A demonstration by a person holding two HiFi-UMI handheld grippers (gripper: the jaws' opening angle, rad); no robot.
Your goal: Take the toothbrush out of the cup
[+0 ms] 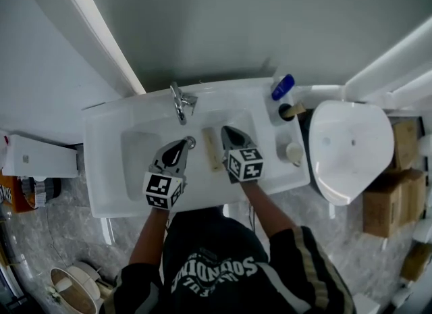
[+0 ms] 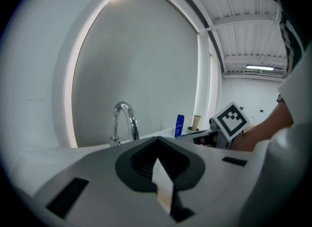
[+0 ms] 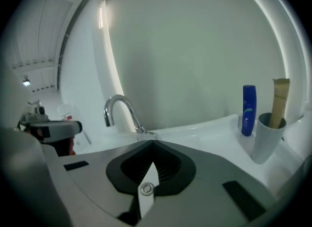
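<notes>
White sink (image 1: 108, 171) stands against a grey wall. At its back right corner is the cup (image 3: 265, 140). A tan handle, probably the toothbrush (image 3: 280, 101), stands in it, just beside a bottle (image 3: 249, 110). Over the basin hang the left gripper (image 1: 183, 144) and the right gripper (image 1: 227, 132), both with jaws together on nothing. I think the right one should open, take the handle above the rim and lift straight up, so the cup does not tip.
</notes>
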